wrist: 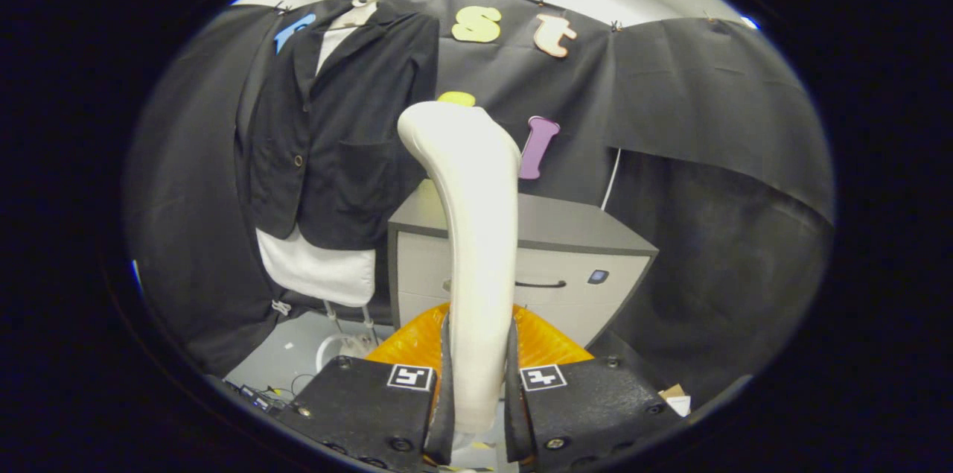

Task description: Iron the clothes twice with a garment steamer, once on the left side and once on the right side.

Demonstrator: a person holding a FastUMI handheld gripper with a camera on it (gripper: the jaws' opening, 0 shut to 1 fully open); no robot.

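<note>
The two fingers (476, 391) are pinching one white steamer (473, 235) upright between them. Beyond it, one dark jacket (342, 130) is hanging beside one grey cabinet (581, 264).

Tool-mounted camera looks forward along the fingers (445, 391), close, toward booth wall (715, 123).

The steamer (469, 235) hides part of the cabinet (581, 264); its base — behind the gripper (476, 398) — is unseen.

The steamer (473, 235), clamped between the gripper (478, 398) fingers, looks like smooth, glossy plastic. Far left hangs a matt woven cloth jacket (342, 130). The cabinet (581, 249) behind looks smooth and matt.
</note>
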